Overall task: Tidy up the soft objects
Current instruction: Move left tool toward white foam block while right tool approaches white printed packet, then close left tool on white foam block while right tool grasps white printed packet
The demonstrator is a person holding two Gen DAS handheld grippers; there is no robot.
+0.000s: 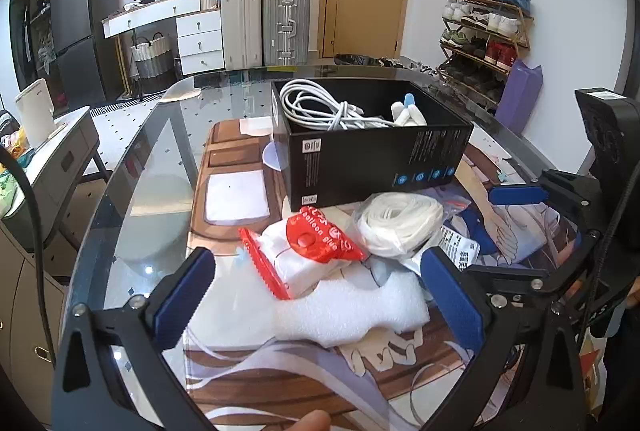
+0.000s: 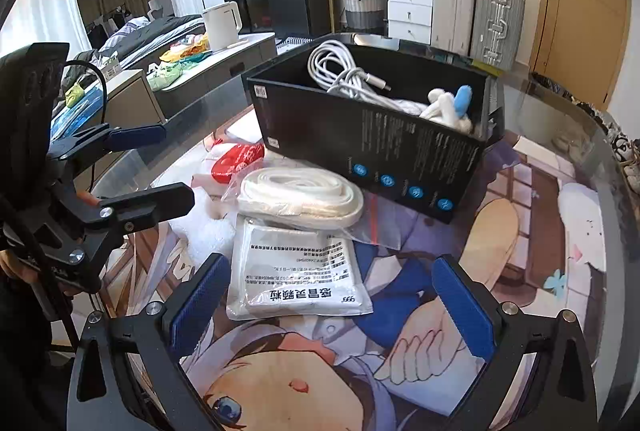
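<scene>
We are viewing a glass bench (image 1: 132,191) covered partly by an illustrated mat (image 2: 520,231). The soft things are lying in a loose cluster in front of a black box (image 1: 372,159): a white foam piece (image 1: 352,307) nearest the left claw (image 1: 320,299), a clear bag with a red "balloon glue" dispenser (image 1: 316,239) resting on the foam, a bagged coil of flat white strap (image 2: 300,197) just beside it, and a white sachet (image 2: 298,279) printed with Chinese text and "999", touching the strap bag. Inside the box, a white cable (image 1: 316,107) is lying coiled next to a white and blue soft item (image 2: 452,107) that is too small to make out. The box's fine print is unreadable.

The left claw is hanging wide apart around the foam, gripping nothing. The right claw (image 2: 332,305) is likewise spread wide, its pads flanking the sachet without touching it.
</scene>
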